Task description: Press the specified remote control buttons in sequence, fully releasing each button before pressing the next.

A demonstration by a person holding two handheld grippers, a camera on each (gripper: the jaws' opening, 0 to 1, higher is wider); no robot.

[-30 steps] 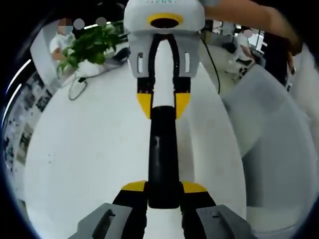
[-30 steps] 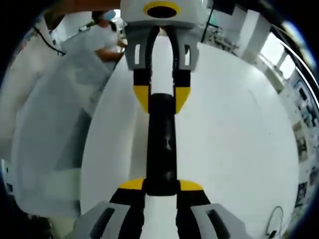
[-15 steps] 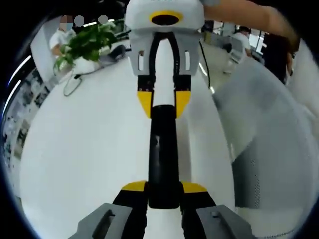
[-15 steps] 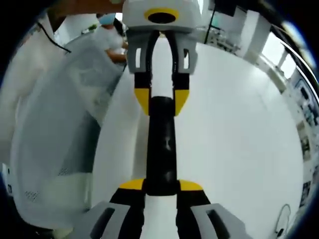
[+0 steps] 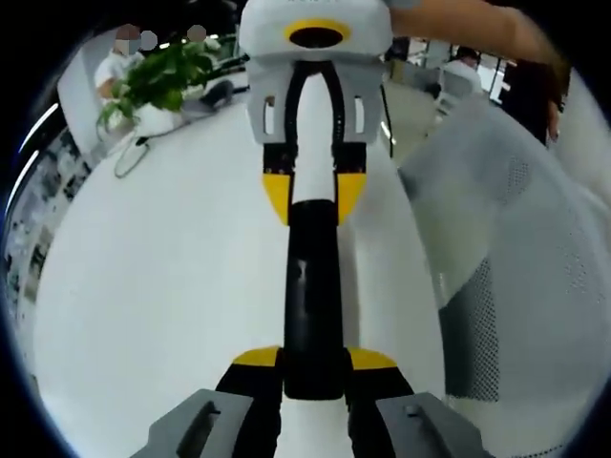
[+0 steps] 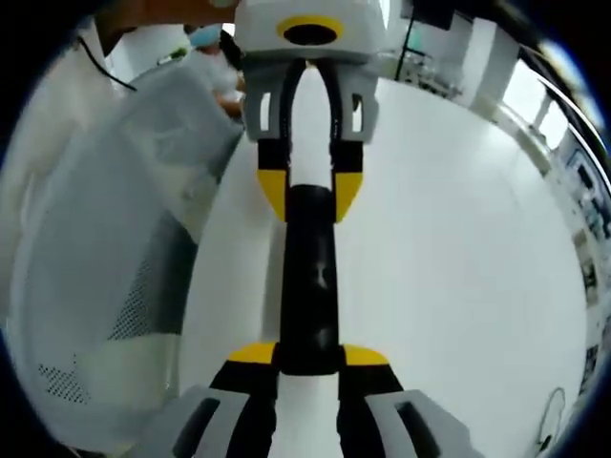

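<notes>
While both views have swung a little since a second ago, the black remote stays pinched at each end between the left gripper and right gripper above the white table, so no button press looks begun.

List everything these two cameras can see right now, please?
Remote control: one, black, long and slim, held at both ends above the table.
Table: one, white.
Mesh chair: one, white and grey, beside the table.
Potted plant: one, green, far end of the table.
Cable: one, dark, looped near the plant.
Left gripper: yellow-tipped, shut on one end of the remote.
Right gripper: yellow-tipped, shut on the opposite end.
</notes>
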